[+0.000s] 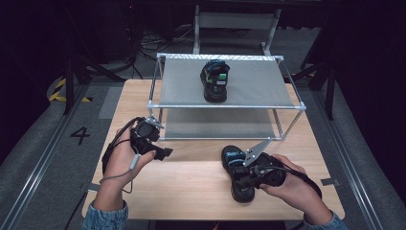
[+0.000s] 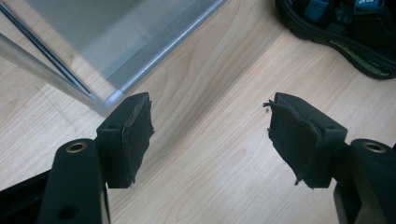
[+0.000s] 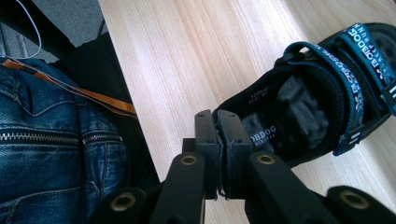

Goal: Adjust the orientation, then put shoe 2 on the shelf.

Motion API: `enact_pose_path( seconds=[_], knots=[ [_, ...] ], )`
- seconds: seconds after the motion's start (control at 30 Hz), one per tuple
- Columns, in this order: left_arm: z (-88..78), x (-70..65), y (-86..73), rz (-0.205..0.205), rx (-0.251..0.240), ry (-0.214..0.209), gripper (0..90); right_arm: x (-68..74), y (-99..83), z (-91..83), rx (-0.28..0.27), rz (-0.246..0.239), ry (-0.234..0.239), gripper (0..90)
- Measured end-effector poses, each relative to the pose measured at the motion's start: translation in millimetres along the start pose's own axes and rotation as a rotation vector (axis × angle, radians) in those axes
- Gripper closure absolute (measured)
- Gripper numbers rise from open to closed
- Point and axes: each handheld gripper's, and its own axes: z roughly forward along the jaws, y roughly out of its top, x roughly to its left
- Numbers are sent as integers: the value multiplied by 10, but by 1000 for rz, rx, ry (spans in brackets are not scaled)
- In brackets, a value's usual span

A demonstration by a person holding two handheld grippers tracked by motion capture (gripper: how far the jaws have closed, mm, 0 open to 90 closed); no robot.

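i see a black sandal point(image 3: 303, 112) w/ teal lettered straps, lying on the wood surface point(image 1: 191, 187) near my edge, front of the rack point(image 1: 225, 106). right tool point(image 3: 217, 122) is pinched nearly together on the sandal's heel rim. left tool point(image 2: 210, 135) is spread wide, holding nothing, over bare surface by the rack corner.

Table point(image 1: 191, 182) top-lit, evenly bright; dark surroundings beyond its edges. High view soft, low-res. Glare on wood in right gripper view; near jaws blurred.
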Motion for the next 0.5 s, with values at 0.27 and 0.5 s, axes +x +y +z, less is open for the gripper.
enact_pose_path(
  seconds=[0.27,0.5],
  knots=[
    [6,17,-48,-9,-5,3,301,-95,-75,-188,-97,20,-57,545],
    [-5,54,-132,-37,1,11,300,-270,-76,-189,-118,32,-156,504]
  ],
)
